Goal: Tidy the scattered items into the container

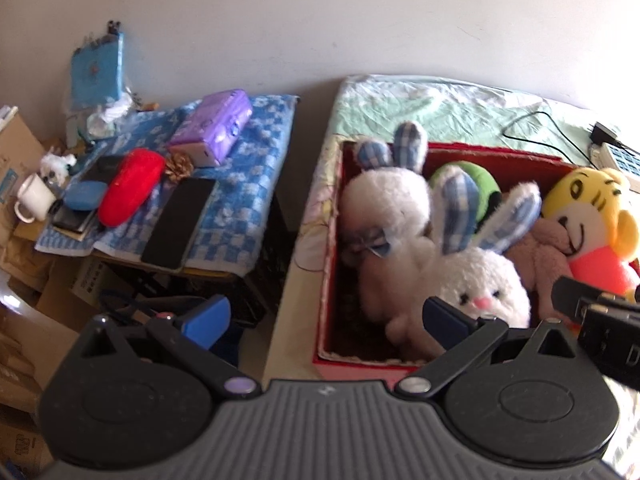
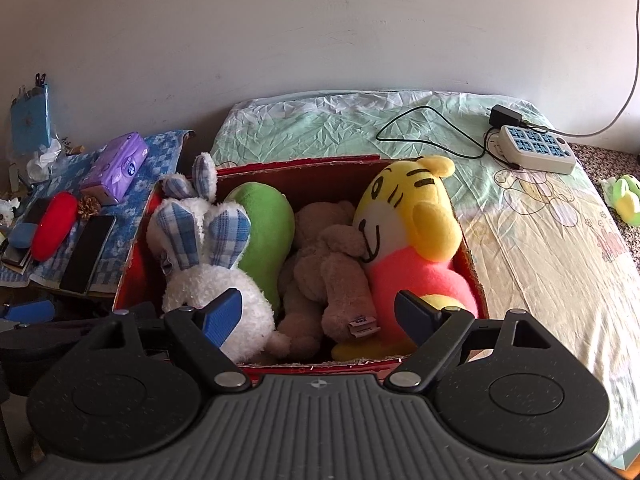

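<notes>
A: Which parts of the figure matter?

B: The red box (image 2: 472, 276) on the bed (image 2: 540, 248), packed with soft toys: two white rabbits (image 2: 208, 280), a green plush (image 2: 268, 220), a brown bear (image 2: 336, 268) and a yellow tiger (image 2: 408, 216). In the right wrist view, one small green-and-yellow item (image 2: 628, 200) lies on the patterned surface at the bed's far right edge. It is too small to identify, though it looks like a toy left out.

A: State of each tool?

B: The left tool (image 1: 326, 316) has its blue pads spread wide with nothing between them; it hangs over the box's near left corner. The right tool (image 2: 318, 320) is likewise spread wide and empty, centred over the box's near wall, bear and tiger ahead of it.

A: On which relation does the coming move turn?

B: Direction from tool to stray item. It lies well to the right of the box and further back, well apart from both tools. The right tool is the nearer, since the left one sits beyond the box's opposite side.

A: And its long axis?

B: Cannot be told at this size. The fingers would likely need aligning once closer.

A: The clutter on the blue checked cloth (image 1: 248, 184) to the left?

B: On a separate stand; whether it belongs to the task cannot be judged.
</notes>
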`<state>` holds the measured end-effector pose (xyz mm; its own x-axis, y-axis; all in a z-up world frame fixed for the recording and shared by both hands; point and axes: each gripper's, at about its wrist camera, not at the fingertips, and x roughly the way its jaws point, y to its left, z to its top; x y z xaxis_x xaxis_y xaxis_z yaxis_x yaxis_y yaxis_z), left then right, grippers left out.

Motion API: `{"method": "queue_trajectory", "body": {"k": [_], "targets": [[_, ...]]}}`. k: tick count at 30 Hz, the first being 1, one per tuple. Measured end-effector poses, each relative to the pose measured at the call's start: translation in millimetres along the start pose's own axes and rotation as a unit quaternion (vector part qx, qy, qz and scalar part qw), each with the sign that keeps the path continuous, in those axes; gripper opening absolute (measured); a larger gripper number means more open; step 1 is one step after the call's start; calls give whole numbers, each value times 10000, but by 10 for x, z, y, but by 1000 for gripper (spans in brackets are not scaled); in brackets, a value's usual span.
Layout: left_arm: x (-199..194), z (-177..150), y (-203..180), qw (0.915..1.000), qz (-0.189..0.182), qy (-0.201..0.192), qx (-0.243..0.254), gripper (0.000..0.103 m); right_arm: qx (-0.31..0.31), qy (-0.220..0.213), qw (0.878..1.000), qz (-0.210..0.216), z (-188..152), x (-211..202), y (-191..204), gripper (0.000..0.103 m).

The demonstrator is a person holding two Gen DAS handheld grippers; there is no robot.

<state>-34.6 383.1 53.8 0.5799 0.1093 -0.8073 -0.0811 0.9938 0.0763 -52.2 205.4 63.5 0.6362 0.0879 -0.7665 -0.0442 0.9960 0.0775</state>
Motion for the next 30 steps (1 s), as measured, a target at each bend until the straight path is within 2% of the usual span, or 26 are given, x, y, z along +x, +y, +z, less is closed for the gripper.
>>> {"method": "queue_trajectory", "body": {"k": [5, 9, 17, 30], "targets": [[-77, -21, -222, 9989, -222, -161, 377, 102, 205, 38, 9997, -142, -4, -19, -214, 86], [-88, 3, -412, 9970, -430, -161, 617, 102, 346, 35, 9990, -288, -29, -68, -389, 86], [-74, -4, -729, 9941, -605, -75, 900, 102, 464, -24, 9974, -547, -73, -166, -655, 86], [-104, -76, -858, 9942, -610, 1, 883, 102, 481, 73, 9977, -462, -143, -181, -840, 86]]}}
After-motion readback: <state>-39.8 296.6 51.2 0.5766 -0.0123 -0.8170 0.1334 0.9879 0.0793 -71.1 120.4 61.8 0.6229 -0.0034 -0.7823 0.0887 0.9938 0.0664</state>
